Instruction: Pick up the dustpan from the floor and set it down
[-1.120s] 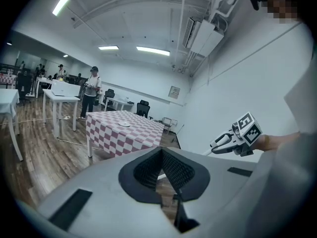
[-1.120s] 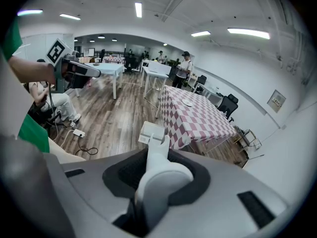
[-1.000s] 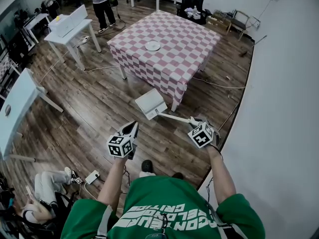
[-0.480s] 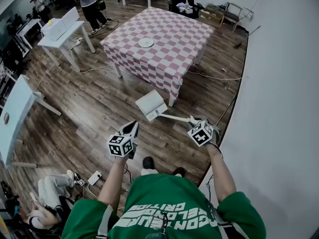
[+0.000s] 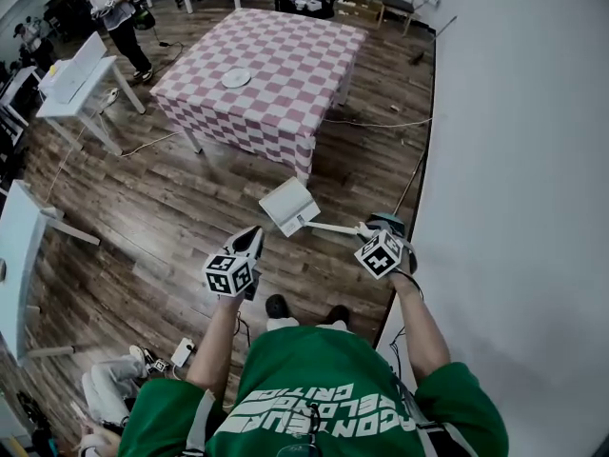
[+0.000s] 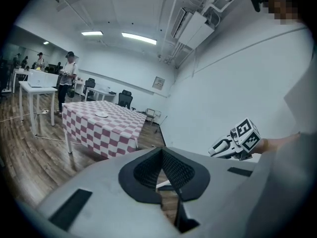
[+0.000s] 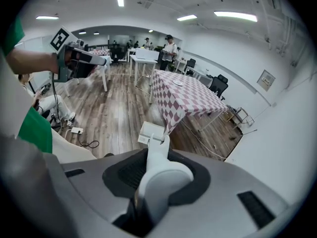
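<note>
The white dustpan [image 5: 288, 205] hangs above the wood floor, its pan toward the checkered table. Its long handle [image 5: 333, 228] runs back into my right gripper [image 5: 369, 230], which is shut on the handle's end. In the right gripper view the handle [image 7: 163, 180] fills the gap of that gripper [image 7: 159, 157], and the pan [image 7: 150, 132] shows beyond it. My left gripper [image 5: 251, 240] hovers left of the dustpan, apart from it. Its jaws [image 6: 162, 152] are shut with nothing between them. The right gripper [image 6: 237, 143] shows at the right of the left gripper view.
A pink-checkered table [image 5: 257, 74] with a white plate [image 5: 236, 78] stands ahead. The white wall [image 5: 514, 160] runs close on the right. White desks [image 5: 71, 74] stand at the left. A person stands at the far left [image 5: 114, 3]; another sits on the floor [image 5: 114, 388]. Cables [image 5: 371, 122] cross the floor.
The view has swung toward the wall, so the table now sits farther left. Both grippers moved along with it. The dustpan stays in the right gripper.
</note>
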